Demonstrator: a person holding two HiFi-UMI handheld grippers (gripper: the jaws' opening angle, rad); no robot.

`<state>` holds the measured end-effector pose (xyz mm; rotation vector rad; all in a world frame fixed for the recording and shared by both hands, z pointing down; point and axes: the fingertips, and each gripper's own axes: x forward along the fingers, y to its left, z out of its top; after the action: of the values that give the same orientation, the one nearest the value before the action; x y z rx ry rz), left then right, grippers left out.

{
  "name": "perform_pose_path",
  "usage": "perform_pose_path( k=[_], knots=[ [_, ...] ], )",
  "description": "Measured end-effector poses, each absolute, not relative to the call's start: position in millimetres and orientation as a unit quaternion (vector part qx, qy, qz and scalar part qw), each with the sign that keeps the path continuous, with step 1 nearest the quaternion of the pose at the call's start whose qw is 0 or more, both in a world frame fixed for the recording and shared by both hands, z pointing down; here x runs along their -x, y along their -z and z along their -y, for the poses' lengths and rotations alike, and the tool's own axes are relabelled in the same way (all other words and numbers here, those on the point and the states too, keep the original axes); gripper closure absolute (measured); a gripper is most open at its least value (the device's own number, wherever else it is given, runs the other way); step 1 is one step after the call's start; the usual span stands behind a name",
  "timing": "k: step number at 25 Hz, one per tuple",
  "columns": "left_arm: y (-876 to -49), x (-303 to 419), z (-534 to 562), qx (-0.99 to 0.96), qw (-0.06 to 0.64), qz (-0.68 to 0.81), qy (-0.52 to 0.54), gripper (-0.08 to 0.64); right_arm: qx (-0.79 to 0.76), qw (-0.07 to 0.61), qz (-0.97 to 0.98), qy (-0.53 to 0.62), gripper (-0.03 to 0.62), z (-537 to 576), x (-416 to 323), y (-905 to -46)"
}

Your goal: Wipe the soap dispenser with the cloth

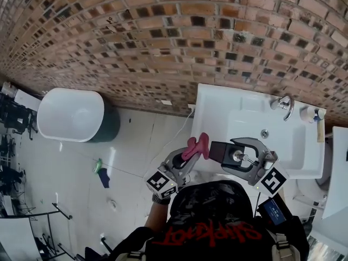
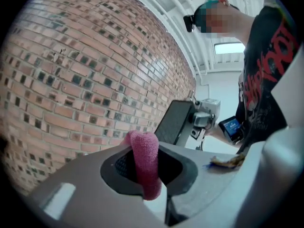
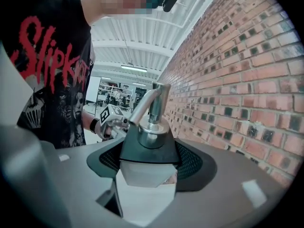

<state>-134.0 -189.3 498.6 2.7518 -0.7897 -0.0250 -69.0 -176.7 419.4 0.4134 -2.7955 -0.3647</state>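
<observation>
Soap dispenser (image 3: 149, 146) in right gripper (image 3: 148, 170) jaws, cloth (image 2: 146, 156) in left gripper (image 2: 148, 175)

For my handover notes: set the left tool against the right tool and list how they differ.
The left tool pinches a pink cloth; the right tool clamps a dark soap dispenser with a metal pump. The left tool's jaws stand close together on the cloth; the right tool's stand wide around the dispenser. Shared: both are loaded and held beside each other near the sink.

The cloth (image 2: 145, 163) is pink, nubbly fabric. The dispenser (image 3: 147, 151) has a matt dark body and a polished metal pump (image 3: 154, 106). The wall (image 1: 163, 37) is rough brick. The sink (image 1: 216, 113) is glossy white.
</observation>
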Motion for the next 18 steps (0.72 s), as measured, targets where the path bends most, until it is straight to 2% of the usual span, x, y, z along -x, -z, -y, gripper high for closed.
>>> perform_pose_path(
  k=[7,12,16,18],
  knots=[
    [-407.9,133.1,167.2,-0.964,0.11,0.195,0.144,0.509,-0.168,0.206,0.961,0.075,0.277,174.4,66.7,-461.9],
    [-409.6,97.2,150.0,-0.984,0.067,0.147,0.071,0.509,-0.158,0.207,0.963,0.073,0.276,167.1,71.6,-462.5],
    [-418.5,82.5,150.0,-0.984,0.081,0.149,0.061,0.509,-0.161,0.206,0.962,0.076,0.278,165.2,66.7,-459.3],
    [-428.6,82.4,153.2,-0.981,0.091,0.162,0.048,0.509,-0.159,0.184,0.966,0.082,0.278,164.1,64.0,-452.1]
  ],
)
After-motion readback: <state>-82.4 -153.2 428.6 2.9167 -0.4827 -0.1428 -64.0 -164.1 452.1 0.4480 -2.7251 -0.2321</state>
